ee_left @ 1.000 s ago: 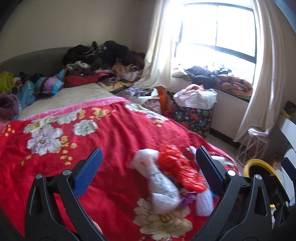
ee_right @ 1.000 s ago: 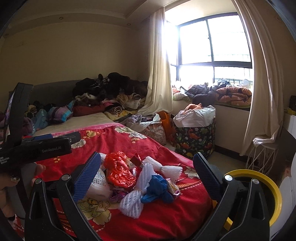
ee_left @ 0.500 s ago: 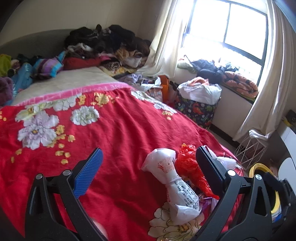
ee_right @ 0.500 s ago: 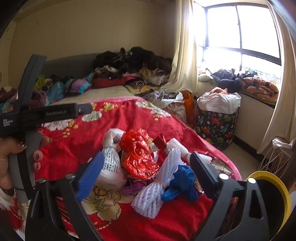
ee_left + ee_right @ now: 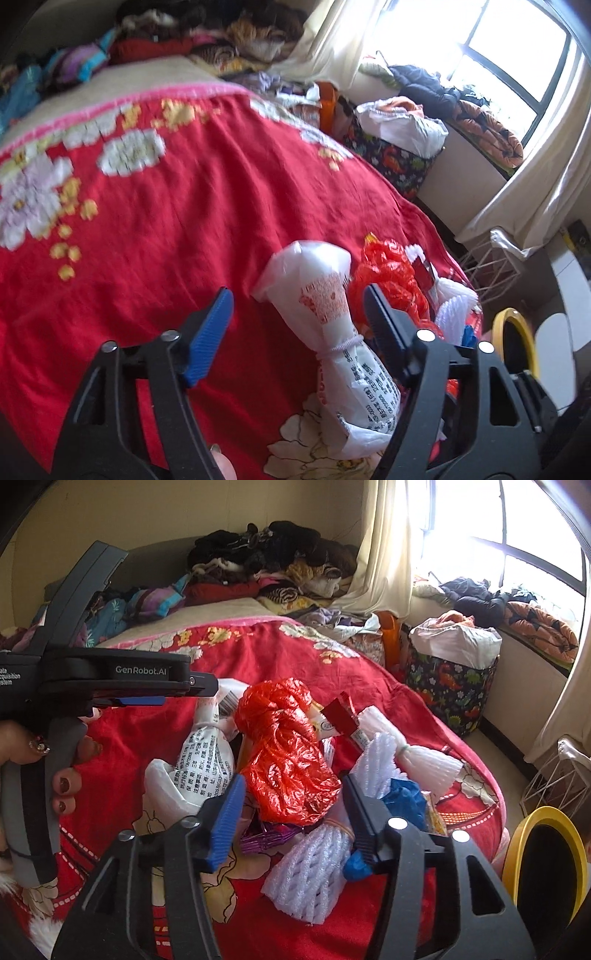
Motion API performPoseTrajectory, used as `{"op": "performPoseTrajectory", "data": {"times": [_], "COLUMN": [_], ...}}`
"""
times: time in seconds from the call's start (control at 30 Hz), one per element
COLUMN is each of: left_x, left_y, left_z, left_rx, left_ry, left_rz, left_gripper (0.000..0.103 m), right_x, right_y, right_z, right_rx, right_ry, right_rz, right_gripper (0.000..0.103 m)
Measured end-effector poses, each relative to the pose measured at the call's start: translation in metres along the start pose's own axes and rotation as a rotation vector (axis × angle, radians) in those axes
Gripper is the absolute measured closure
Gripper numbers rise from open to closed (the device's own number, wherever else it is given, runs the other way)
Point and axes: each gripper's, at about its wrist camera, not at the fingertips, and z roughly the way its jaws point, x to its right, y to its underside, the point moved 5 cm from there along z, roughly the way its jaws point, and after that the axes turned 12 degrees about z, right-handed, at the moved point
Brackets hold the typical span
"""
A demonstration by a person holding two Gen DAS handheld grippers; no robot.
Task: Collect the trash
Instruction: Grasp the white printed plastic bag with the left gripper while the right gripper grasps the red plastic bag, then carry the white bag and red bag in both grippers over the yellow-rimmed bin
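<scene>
Left hand-held gripper [image 5: 207,692], side of body: "GenRobot.AI". White plastic bag [image 5: 207,764]: printed Chinese characters, too small to read.

The red blanket [image 5: 280,657] on the bed is soft, matt cloth. The red bag [image 5: 288,753] is crinkled, glossy thin plastic; the white printed bag [image 5: 332,314] smoother plastic film. The foam net [image 5: 314,867] looks spongy, meshed and matt.
</scene>
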Motion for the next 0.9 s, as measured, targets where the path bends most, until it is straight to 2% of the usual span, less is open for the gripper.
{"op": "performPoseTrajectory", "data": {"times": [0.03, 0.07, 0.17, 0.27, 0.4, 0.47, 0.5, 0.63, 0.77, 0.9], "left_x": [0.000, 0.000, 0.001, 0.001, 0.002, 0.002, 0.002, 0.010, 0.014, 0.015], "left_y": [0.002, 0.004, 0.007, 0.011, 0.011, 0.010, 0.009, 0.002, -0.013, -0.024], "left_z": [0.002, 0.005, 0.011, 0.018, 0.024, 0.023, 0.022, 0.002, -0.024, -0.044], "left_rx": [-0.011, -0.028, -0.059, -0.091, -0.122, -0.115, -0.109, -0.042, 0.043, 0.091], "left_ry": [0.019, 0.037, 0.084, 0.135, 0.167, 0.176, 0.181, 0.184, 0.169, 0.170], "left_rz": [-0.011, -0.025, -0.060, -0.109, -0.122, -0.132, -0.136, -0.109, -0.077, -0.066], "left_gripper": [0.045, 0.046, 0.056, 0.065, 0.070, 0.073, 0.077, 0.080, 0.080, 0.080], "right_x": [0.000, 0.001, 0.002, 0.002, 0.002, 0.002, 0.002, -0.001, -0.005, -0.004], "right_y": [0.001, 0.000, 0.003, 0.003, -0.002, -0.004, -0.006, -0.013, -0.025, -0.034], "right_z": [0.003, 0.006, 0.007, 0.005, -0.001, -0.004, -0.006, -0.018, -0.039, -0.061], "right_rx": [-0.013, -0.024, -0.044, -0.036, -0.016, -0.007, -0.003, 0.039, 0.114, 0.187], "right_ry": [-0.005, -0.013, -0.050, -0.077, -0.108, -0.117, -0.121, -0.148, -0.174, -0.188], "right_rz": [-0.001, -0.001, 0.021, 0.045, 0.051, 0.047, 0.046, 0.038, 0.010, 0.008], "right_gripper": [0.070, 0.082, 0.092, 0.094, 0.095, 0.096, 0.097, 0.098, 0.098, 0.098]}}
